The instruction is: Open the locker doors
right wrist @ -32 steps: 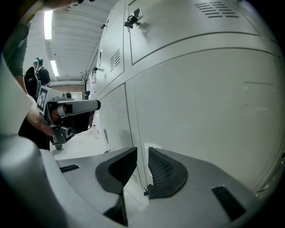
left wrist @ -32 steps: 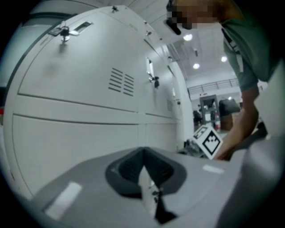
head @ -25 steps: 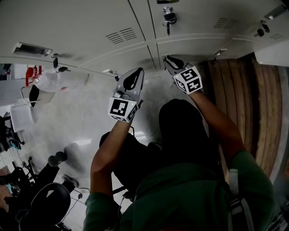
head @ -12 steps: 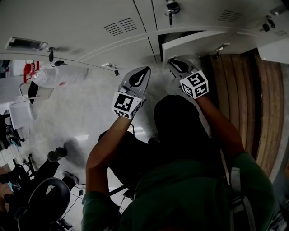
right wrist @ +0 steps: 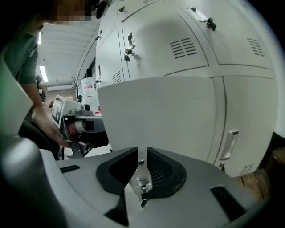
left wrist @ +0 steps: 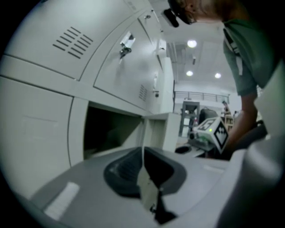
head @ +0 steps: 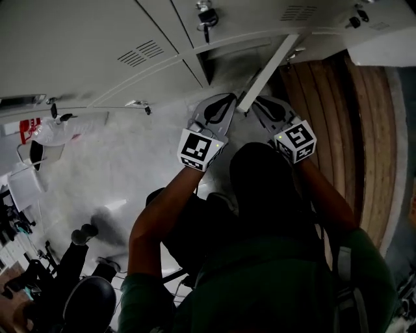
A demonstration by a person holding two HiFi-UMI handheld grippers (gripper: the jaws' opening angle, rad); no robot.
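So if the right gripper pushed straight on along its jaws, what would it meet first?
The right gripper is shut on a small metal latch. Straight beyond that stands the face of the swung-out white metal locker door, which it would probably meet first, though depth is hard to judge.

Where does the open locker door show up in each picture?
Head view: door edge-on, upper centre, slanting.
Left gripper view: narrow pale slab, centre, right of the dark opening.
Right gripper view: broad pale face, centre, above the jaws.
Shared landmark: the lock above it.
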